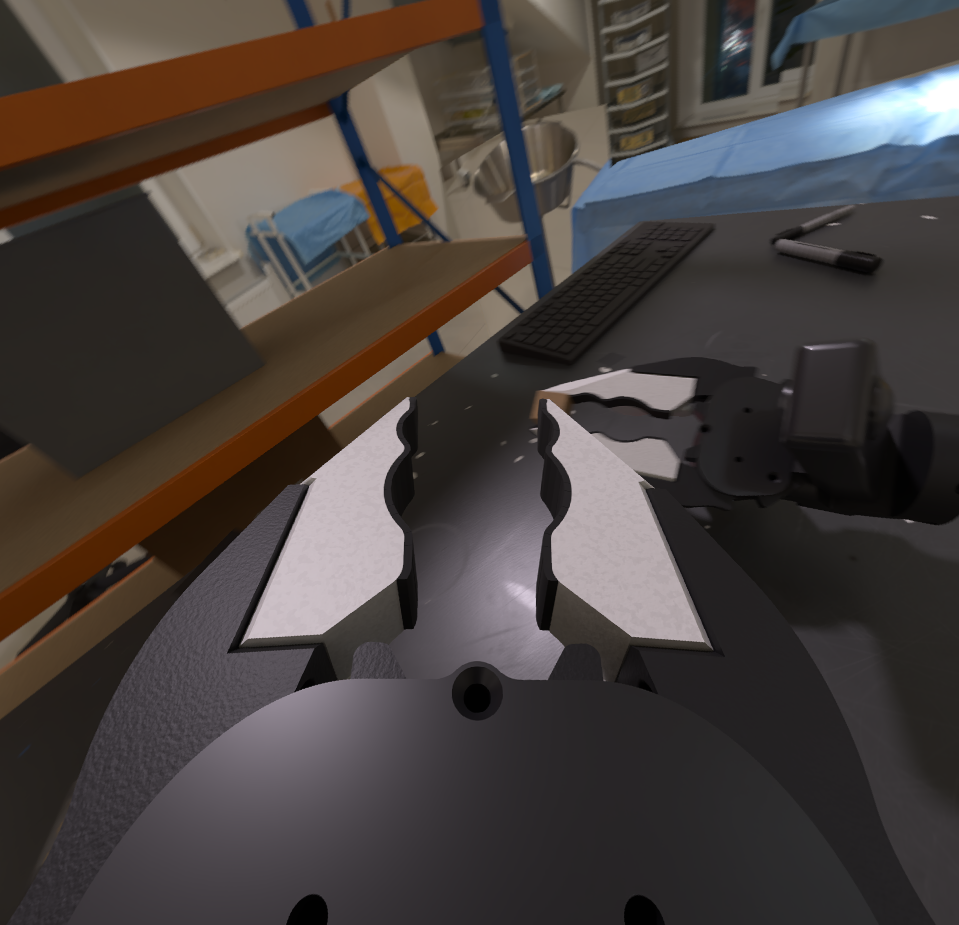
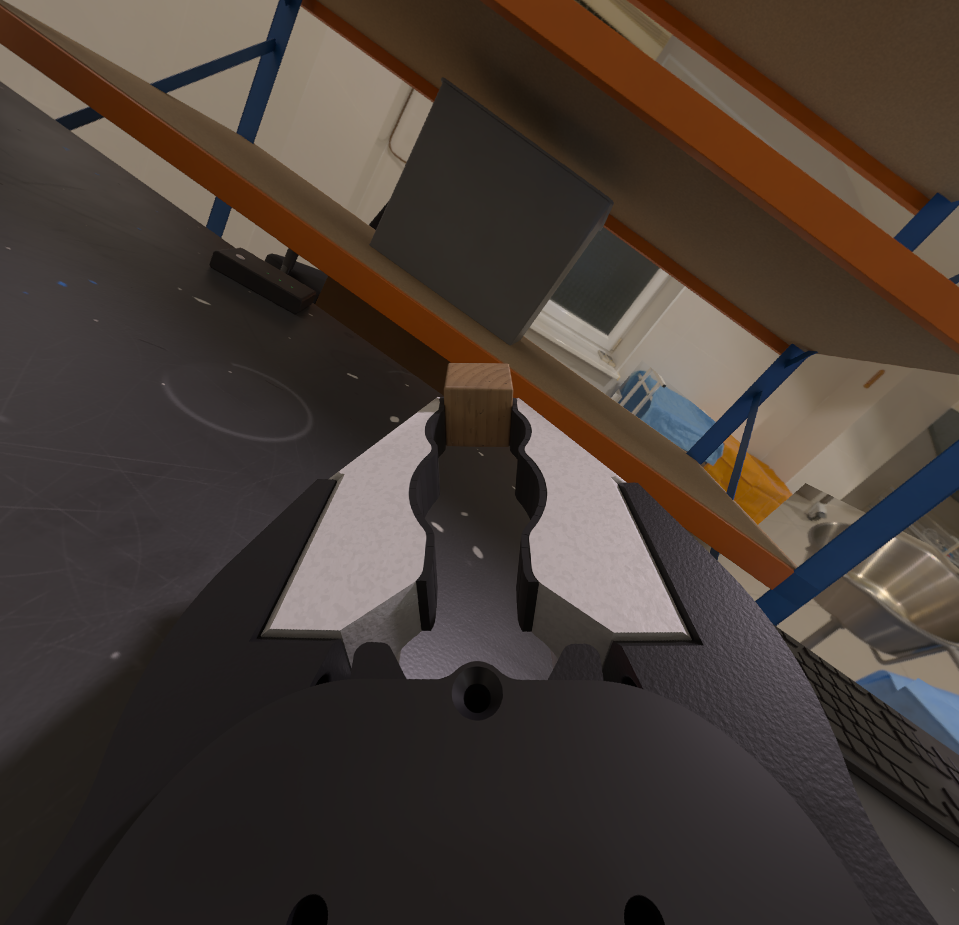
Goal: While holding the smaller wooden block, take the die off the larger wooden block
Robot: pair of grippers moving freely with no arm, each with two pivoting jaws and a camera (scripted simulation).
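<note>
Right gripper [image 2: 478, 417] fingers [image 2: 581, 536] are pinching a small wooden block [image 2: 478, 407] at the very tips. The block sits square between the pads, its top poking out past the fingertips, lifted clear of the dark counter [image 2: 129, 484]. From the left wrist view, the same gripper [image 1: 581, 414] comes in from the right side, with a sliver of the block [image 1: 551, 395] showing at its tip.

Left gripper [image 1: 476, 417] fingers [image 1: 337, 526] are spread with nothing between them, only bare counter [image 1: 778, 640] in the gap. It points roughly toward the right gripper's tip, close to it but not touching.

The die and the larger block aren't visible in either view, so can't say where they sit.

Other items on the counter: a black keyboard [image 1: 607, 292] toward the far edge, two markers [image 1: 825, 253] well off to the right, and a small black bar-shaped device [image 2: 262, 279] near the shelf side. An orange and blue shelf rack [image 2: 467, 324] runs along the counter, with a dark grey box [image 2: 493, 214] on one shelf.
</note>
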